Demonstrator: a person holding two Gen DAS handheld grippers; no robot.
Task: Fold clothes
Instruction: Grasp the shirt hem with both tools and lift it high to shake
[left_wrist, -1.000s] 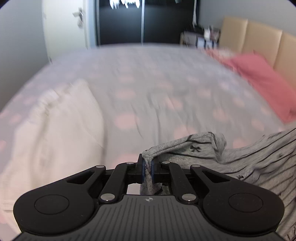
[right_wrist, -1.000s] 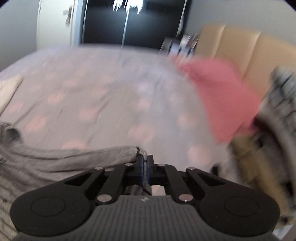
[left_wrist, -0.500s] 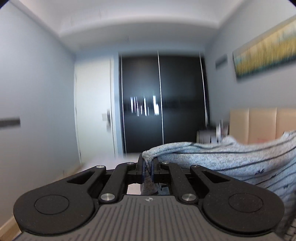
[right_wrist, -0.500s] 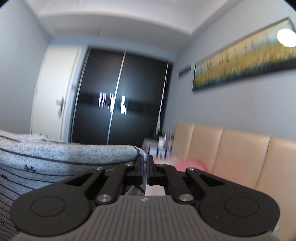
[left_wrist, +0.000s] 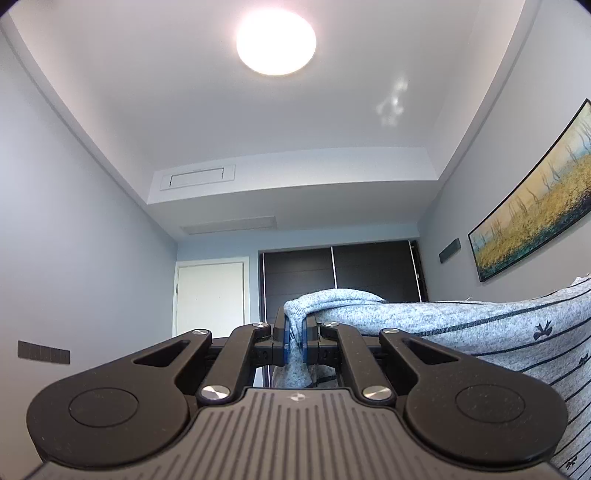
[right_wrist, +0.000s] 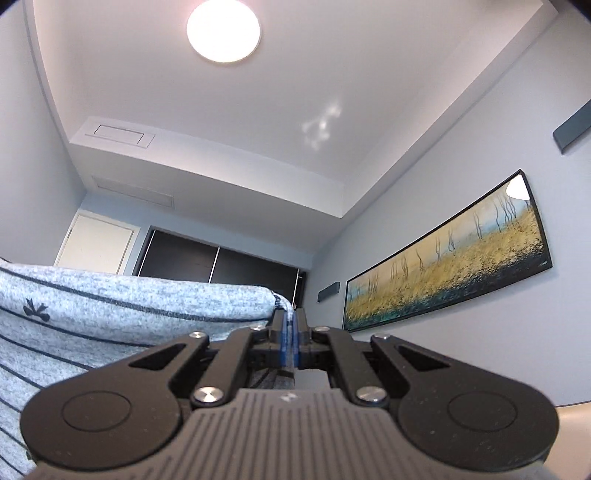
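Observation:
A grey knit garment (left_wrist: 461, 328) with thin dark stripes and small dark motifs is held up between both grippers. My left gripper (left_wrist: 294, 332) is shut on one edge of it, and the cloth stretches away to the right. My right gripper (right_wrist: 290, 332) is shut on the other edge of the garment (right_wrist: 92, 306), which stretches off to the left. Both cameras point up toward the ceiling. The bed is out of view.
A round ceiling lamp (left_wrist: 276, 41) shines overhead. A dark sliding wardrobe (left_wrist: 340, 269) and a white door (left_wrist: 210, 299) stand at the far wall. A long landscape painting (right_wrist: 447, 254) hangs on the right wall.
Both grippers have lifted the garment off the bed and tilted upward. The views went from the bed to the far wall to the ceiling. Both stay shut on the cloth.

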